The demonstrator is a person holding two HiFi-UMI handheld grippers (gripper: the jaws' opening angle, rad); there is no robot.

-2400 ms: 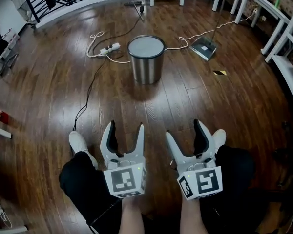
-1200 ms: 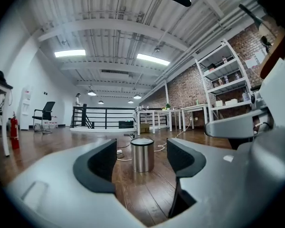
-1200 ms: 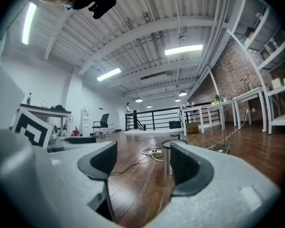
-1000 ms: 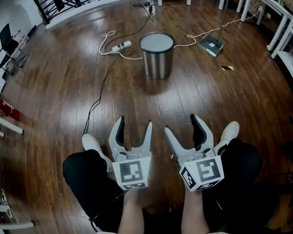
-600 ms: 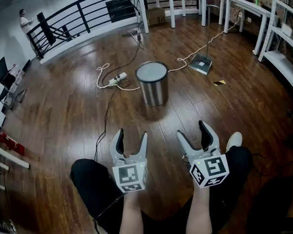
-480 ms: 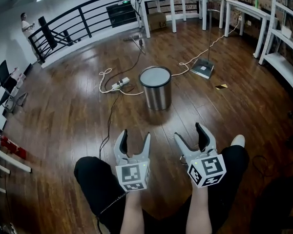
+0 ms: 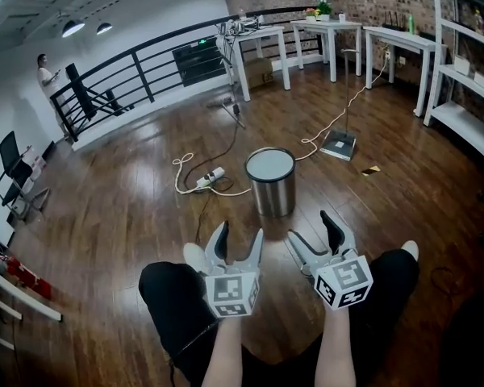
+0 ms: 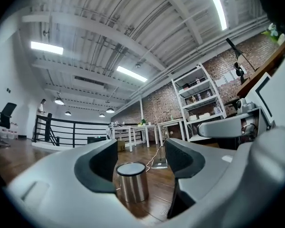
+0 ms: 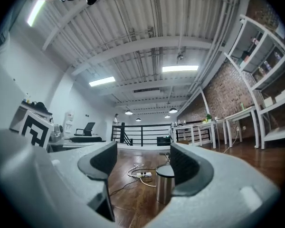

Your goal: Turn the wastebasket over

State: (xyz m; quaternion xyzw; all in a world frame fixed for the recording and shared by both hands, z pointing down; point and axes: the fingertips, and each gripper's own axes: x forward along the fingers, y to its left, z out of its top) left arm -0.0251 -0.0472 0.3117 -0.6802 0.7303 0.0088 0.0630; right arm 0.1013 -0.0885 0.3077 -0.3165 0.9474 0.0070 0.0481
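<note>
A steel wastebasket (image 7: 271, 185) stands upright on the wooden floor, its flat pale top face showing. Both grippers hover short of it, pointing roughly level towards it, apart from it. My left gripper (image 7: 239, 236) is open; its jaws have just been closing a little, with nothing between them. My right gripper (image 7: 313, 230) is open and empty as well. The left gripper view frames the wastebasket (image 8: 131, 182) between the left gripper's (image 8: 141, 160) jaws, farther off. In the right gripper view the wastebasket (image 9: 165, 184) sits partly behind the right jaw of the right gripper (image 9: 143, 163).
A white power strip and cable (image 7: 210, 176) lie left of the basket. A flat square device (image 7: 339, 144) with a cord rests on the floor behind it. A black railing (image 7: 129, 79), white tables (image 7: 258, 35) and shelves (image 7: 468, 71) line the room. My legs are below the grippers.
The head view has tilted up, showing more of the room. Both grippers have risen and moved forward, and the wastebasket now sits closer in front of them.
</note>
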